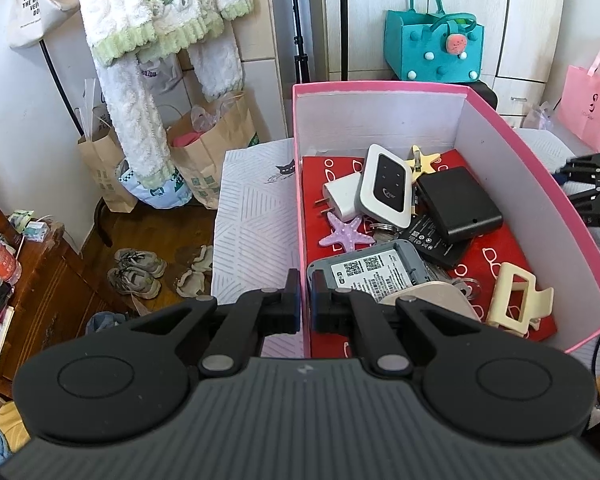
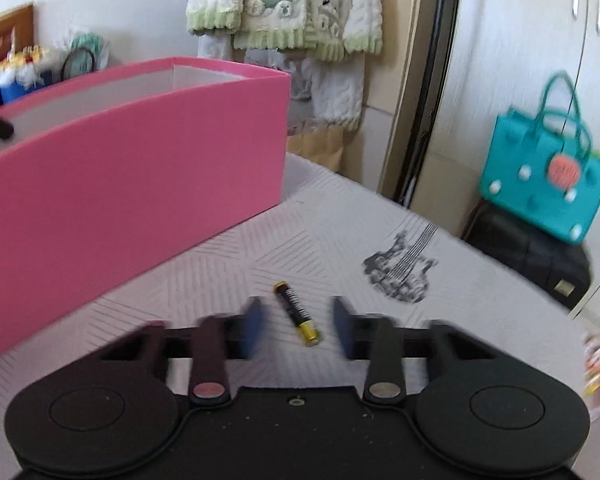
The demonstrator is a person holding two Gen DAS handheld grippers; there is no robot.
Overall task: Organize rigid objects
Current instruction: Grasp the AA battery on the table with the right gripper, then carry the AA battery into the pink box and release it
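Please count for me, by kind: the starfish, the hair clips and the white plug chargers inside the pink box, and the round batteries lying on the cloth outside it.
Starfish: 2, the purple starfish and the yellow starfish
Hair clip: 1
White plug charger: 1
Round battery, outside the pink box: 1
Total: 5

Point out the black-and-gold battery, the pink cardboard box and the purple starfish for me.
black-and-gold battery [image 2: 297, 313]: right wrist view, middle of its black body.
pink cardboard box [image 2: 140, 168]: right wrist view, its outer side wall.
purple starfish [image 1: 342, 233]: left wrist view, its centre.
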